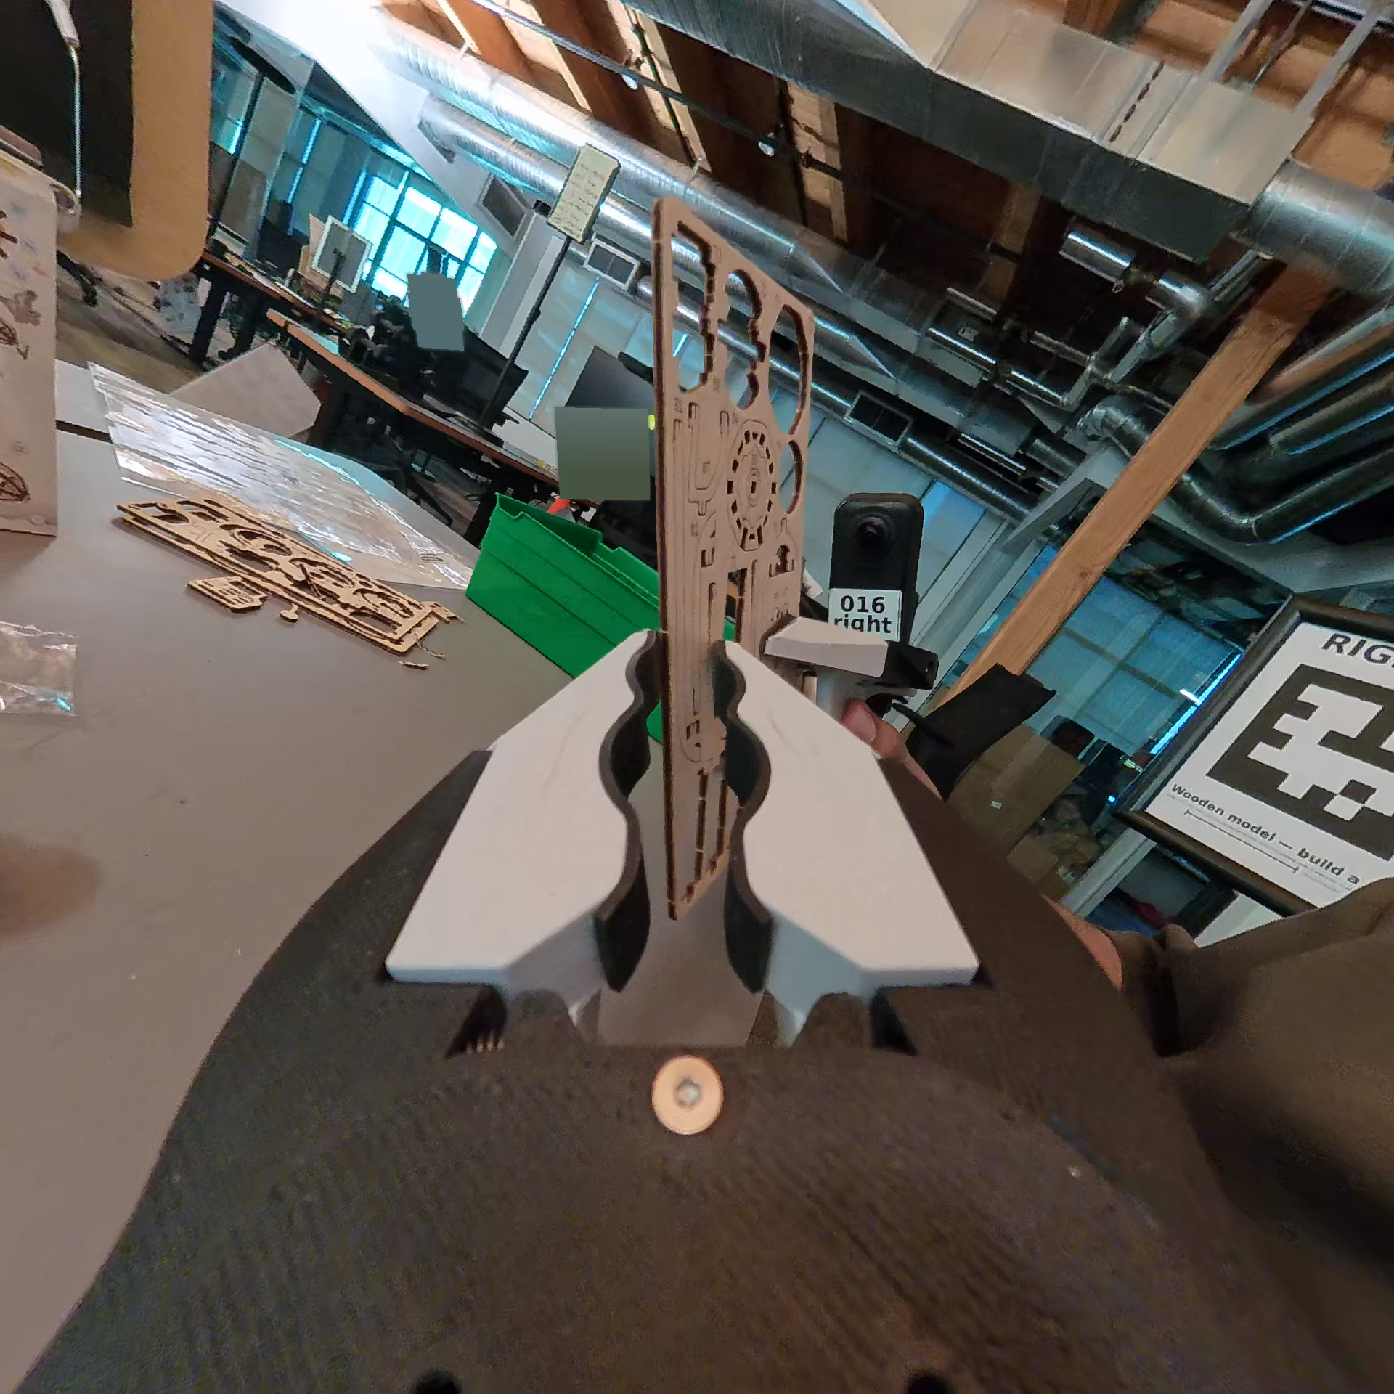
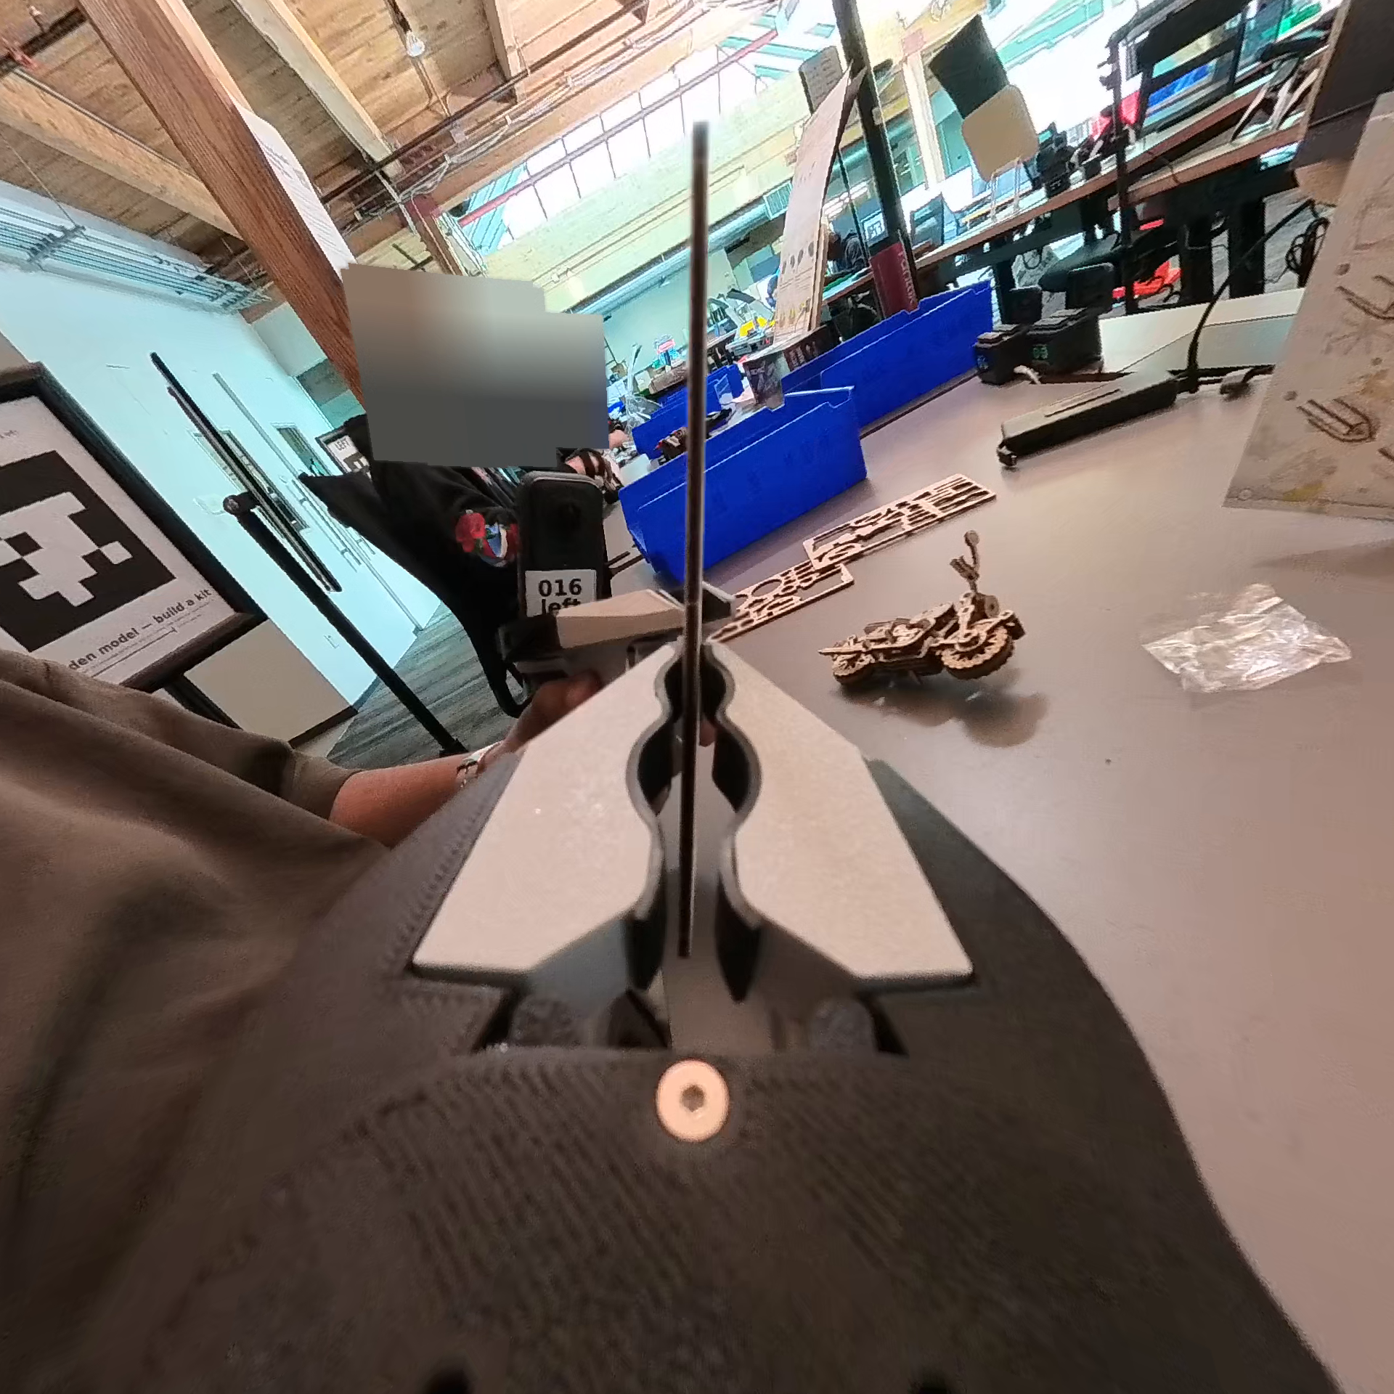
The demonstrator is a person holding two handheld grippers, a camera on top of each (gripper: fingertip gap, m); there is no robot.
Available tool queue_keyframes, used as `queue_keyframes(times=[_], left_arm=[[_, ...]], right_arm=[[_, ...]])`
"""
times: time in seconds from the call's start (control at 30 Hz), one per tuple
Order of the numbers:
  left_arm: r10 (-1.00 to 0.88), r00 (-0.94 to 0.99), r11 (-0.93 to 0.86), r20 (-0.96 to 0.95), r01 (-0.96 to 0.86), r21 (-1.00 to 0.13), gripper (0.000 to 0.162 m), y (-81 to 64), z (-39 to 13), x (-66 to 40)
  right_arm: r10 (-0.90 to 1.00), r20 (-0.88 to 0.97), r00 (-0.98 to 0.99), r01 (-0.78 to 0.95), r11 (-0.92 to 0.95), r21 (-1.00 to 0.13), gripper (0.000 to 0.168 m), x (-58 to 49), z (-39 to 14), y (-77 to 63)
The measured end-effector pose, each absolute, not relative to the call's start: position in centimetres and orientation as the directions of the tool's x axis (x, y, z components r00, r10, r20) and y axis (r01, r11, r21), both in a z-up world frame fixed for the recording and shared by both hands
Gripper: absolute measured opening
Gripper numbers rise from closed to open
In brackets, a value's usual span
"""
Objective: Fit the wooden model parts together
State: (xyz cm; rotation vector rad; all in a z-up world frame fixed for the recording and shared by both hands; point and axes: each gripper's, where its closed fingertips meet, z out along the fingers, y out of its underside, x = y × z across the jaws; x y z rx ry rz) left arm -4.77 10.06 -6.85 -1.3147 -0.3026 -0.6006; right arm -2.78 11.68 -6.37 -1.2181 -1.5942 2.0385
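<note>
Fingers: left gripper [image 1: 683,664] and right gripper [image 2: 692,656], grey with wavy black pads, both pinching one thin laser-cut plywood parts sheet [image 1: 728,483], held upright above grey table [image 2: 1131,792]; seen edge-on from right wrist view [image 2: 698,377]. Done: small brown wooden motorcycle model [image 2: 924,641] lying largely assembled on table. Left: several pieces uncut in held sheet; other partly emptied flat plywood sheets [image 1: 294,573] lying nearby. Progress judged late-middle.

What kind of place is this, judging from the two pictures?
Probably a shared workshop or lab in a converted industrial hall. Bare metal ducts run under wooden beams, long work tables fill the floor, and blue parts bins stand on the table.
</note>
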Motion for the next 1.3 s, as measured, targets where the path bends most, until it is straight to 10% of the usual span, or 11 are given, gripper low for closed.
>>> queue_keyframes(times=[0.6,1.3], left_arm=[[-0.066,0.908,0.094,0.413,0.418,-0.904,0.014,10.6,-8.2,-5.4],[-0.287,0.78,0.066,0.557,0.596,-0.8,0.01,11.1,-7.7,-2.9]], right_arm=[[0.808,-0.242,-0.538,0.202,-0.156,-0.967,0.001,-3.0,-7.0,11.7],[0.662,-0.466,-0.588,0.196,-0.442,-0.875,0.0,-2.6,-4.9,13.1]])
